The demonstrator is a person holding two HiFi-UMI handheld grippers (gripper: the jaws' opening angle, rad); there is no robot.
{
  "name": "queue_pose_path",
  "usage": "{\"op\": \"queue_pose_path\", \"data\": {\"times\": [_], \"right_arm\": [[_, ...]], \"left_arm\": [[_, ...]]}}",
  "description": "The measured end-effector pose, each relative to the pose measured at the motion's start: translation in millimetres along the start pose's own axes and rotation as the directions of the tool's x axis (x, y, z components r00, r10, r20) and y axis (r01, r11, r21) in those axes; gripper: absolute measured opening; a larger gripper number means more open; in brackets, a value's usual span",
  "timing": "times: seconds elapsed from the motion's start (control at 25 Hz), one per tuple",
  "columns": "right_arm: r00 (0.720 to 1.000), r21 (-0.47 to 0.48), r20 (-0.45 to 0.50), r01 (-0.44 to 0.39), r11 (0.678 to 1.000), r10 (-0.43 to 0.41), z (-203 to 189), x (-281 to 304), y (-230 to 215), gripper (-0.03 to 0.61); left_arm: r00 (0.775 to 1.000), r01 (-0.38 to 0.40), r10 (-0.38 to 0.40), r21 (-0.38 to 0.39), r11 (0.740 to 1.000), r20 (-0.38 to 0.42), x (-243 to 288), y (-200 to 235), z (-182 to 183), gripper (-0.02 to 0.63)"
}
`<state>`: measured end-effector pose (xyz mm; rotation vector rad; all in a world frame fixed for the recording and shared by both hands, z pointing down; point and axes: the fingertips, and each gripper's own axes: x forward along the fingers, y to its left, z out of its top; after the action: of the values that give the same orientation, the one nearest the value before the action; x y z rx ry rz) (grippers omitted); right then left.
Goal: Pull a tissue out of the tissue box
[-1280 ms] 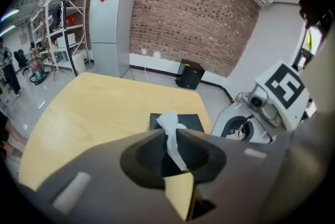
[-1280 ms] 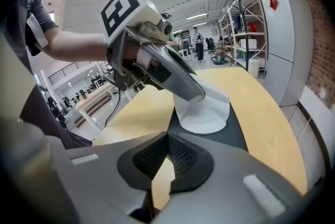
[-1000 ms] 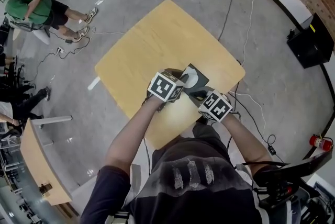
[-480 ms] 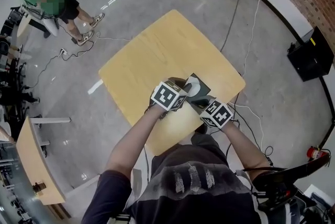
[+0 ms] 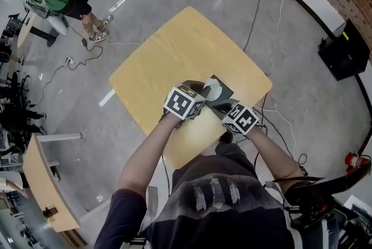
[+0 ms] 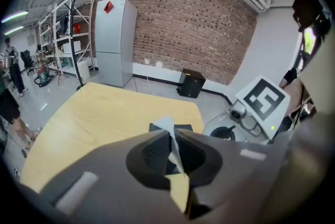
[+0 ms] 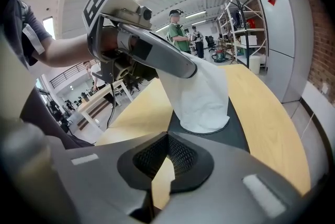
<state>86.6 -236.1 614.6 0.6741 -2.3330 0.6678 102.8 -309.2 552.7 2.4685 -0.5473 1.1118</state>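
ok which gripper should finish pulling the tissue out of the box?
Left. The left gripper is shut on the tissue, which rises from the tissue box slot. The right gripper is shut on nothing, just short of the box, so it would probably have to regrasp.

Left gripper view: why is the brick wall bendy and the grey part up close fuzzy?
Left gripper view: the wide-angle lens bows the red brick wall and darkens the corners; the grey left tool, shut on the white tissue, sits too near to be sharp. Right gripper view: same bowing, tissue sharp.
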Motion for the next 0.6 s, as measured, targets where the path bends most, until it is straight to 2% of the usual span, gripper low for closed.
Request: {"op": "queue_pose_path", "data": {"times": [0.36,0.6], "right_arm": [[1.000,0.026,0.022,0.009,1.000,-0.010,0,-1,-6,-0.005],[0.999,0.042,0.038,0.004,0.999,-0.006,-3,-4,-11,-0.006]], "left_arm": [[1.000,-0.007,0.006,0.034,0.999,0.024,-9,-2,16,0.005],[0.997,-0.005,0.003,0.023,1.000,0.078,-20,-9,33,0.005]]}}
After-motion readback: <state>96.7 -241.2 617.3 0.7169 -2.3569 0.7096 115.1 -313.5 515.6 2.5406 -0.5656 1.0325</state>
